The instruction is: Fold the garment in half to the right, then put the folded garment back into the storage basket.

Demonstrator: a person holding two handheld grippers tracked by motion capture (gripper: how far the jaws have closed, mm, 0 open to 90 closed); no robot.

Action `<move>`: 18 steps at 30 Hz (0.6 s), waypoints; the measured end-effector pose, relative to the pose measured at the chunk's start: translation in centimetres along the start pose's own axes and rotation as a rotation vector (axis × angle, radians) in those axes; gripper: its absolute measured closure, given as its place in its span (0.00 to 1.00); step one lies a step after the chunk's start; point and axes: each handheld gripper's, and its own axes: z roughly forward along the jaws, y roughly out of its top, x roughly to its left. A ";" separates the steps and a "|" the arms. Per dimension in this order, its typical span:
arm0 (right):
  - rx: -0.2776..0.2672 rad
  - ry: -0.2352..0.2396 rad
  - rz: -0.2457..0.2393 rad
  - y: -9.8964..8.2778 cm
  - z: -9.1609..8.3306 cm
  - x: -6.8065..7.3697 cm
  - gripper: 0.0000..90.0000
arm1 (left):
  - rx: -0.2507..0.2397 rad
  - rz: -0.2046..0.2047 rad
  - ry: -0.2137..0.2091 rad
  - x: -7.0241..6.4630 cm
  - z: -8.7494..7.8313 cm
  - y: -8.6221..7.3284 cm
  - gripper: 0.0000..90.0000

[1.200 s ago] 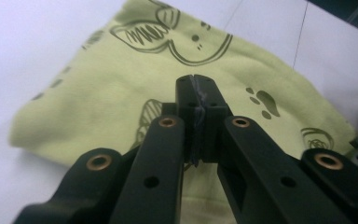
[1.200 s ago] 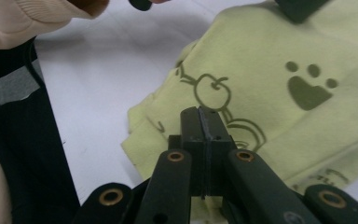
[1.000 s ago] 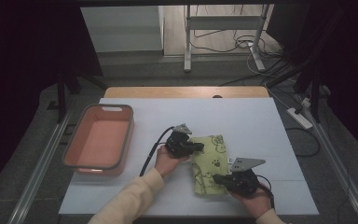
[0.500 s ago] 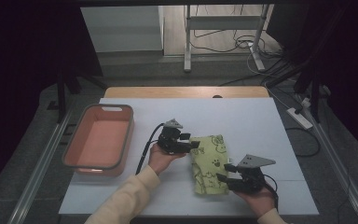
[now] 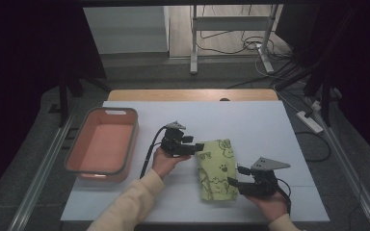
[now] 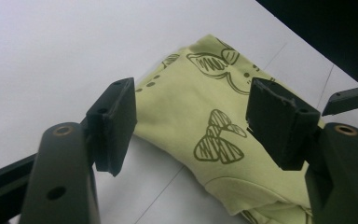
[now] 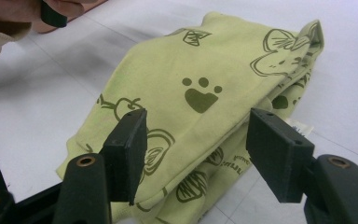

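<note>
You're letting go w/ both grippers right now: a sec ago each was pinched shut on the green cloth [image 5: 216, 169], and the jaws have just been opening. The left gripper [image 5: 196, 147] is standing wide at the cloth's near-left edge, w/ fabric lying between the jaws but not pinched; in the left gripper view the pads are sitting clear of it. Same w/ the right gripper [image 5: 233, 183] at the lower right corner: jaws apart, nothing held. The cloth is lying folded flat on the white table [image 5: 270, 125], mid-table, well right of the pink bin [image 5: 77, 166]. I'd say this fold is done, so you're prob. setting up for the next fold or the move to the bin.
</note>
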 end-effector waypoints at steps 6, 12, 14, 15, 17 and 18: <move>0.006 -0.003 -0.004 0.0 0.1 0.1 0.43 | 0.000 -0.010 -0.010 0.4 0.0 0.0 0.37; 0.007 -0.008 -0.005 -0.1 0.0 0.1 0.43 | 0.005 -0.029 -0.010 0.8 0.2 -0.1 0.37; 0.008 -0.012 -0.005 -0.1 -0.1 0.1 0.43 | 0.006 -0.039 -0.009 0.9 0.4 -0.1 0.37; 0.006 -0.015 -0.003 -0.2 -0.1 0.1 0.43 | 0.010 -0.042 -0.010 1.0 0.5 -0.1 0.37; 0.009 -0.019 0.001 -0.2 -0.1 0.1 0.43 | 0.017 -0.049 -0.002 1.0 0.7 -0.2 0.36; 0.009 -0.022 0.005 -0.2 -0.1 0.1 0.43 | 0.023 -0.050 0.005 1.1 0.9 -0.3 0.36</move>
